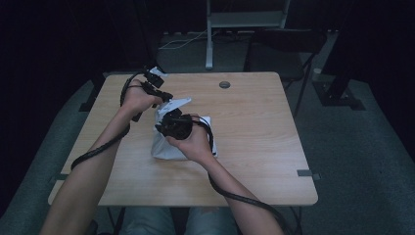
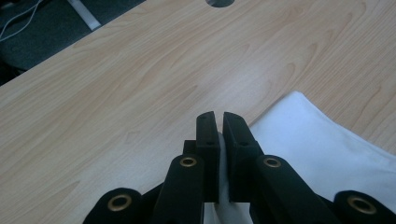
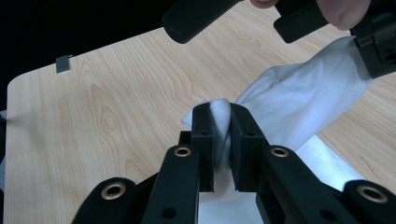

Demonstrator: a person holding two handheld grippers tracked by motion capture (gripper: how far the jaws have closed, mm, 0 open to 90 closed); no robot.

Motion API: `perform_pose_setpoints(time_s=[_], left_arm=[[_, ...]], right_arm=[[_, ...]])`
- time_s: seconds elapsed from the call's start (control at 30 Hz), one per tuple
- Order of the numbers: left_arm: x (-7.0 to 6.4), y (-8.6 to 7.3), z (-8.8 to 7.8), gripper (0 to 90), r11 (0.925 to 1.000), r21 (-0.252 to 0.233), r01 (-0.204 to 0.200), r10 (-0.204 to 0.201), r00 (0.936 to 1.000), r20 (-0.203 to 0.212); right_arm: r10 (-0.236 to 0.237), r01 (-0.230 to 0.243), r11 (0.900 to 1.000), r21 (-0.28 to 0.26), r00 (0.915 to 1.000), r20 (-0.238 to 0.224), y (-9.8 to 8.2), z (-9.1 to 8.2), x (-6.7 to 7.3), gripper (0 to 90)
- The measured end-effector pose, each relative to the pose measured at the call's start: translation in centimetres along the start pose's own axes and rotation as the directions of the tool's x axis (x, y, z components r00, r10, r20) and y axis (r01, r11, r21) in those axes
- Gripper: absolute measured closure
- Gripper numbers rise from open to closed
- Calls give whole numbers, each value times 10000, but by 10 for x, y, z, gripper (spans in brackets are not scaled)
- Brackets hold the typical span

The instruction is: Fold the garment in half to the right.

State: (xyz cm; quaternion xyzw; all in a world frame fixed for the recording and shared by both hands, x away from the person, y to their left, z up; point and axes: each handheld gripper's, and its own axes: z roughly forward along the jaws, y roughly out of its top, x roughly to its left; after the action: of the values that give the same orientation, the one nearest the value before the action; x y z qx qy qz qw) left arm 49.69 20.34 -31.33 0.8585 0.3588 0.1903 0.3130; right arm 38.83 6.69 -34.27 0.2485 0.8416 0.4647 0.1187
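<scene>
A white cloth [image 1: 166, 142] lies near the middle of the wooden table [image 1: 254, 127], with part of it lifted between the two hands. My left gripper [image 2: 219, 120] is shut on a thin edge of the white cloth [image 2: 322, 149], whose fabric shows between its black jaws. My right gripper [image 3: 220, 112] is shut on a bunched fold of the white cloth [image 3: 299, 100], which stretches up to the other gripper at the top right of the right gripper view. In the high view the left gripper [image 1: 164, 96] sits just behind and left of the right gripper [image 1: 172, 125].
A round grey cable hole [image 1: 224, 84] sits in the table near its far edge. A dark chair [image 1: 284, 49] and a metal stand leg [image 1: 209, 34] are behind the table. Black cables trail from both grippers along the forearms.
</scene>
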Motion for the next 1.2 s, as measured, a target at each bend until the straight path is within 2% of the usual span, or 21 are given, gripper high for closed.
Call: perform_pose_setpoints(time_s=[1.2], left_arm=[[-10,10,2,862,9998,-174,-106,109,9998,163]], right_arm=[[-14,17,9999,-117,9998,205,-3,-16,-4,821]])
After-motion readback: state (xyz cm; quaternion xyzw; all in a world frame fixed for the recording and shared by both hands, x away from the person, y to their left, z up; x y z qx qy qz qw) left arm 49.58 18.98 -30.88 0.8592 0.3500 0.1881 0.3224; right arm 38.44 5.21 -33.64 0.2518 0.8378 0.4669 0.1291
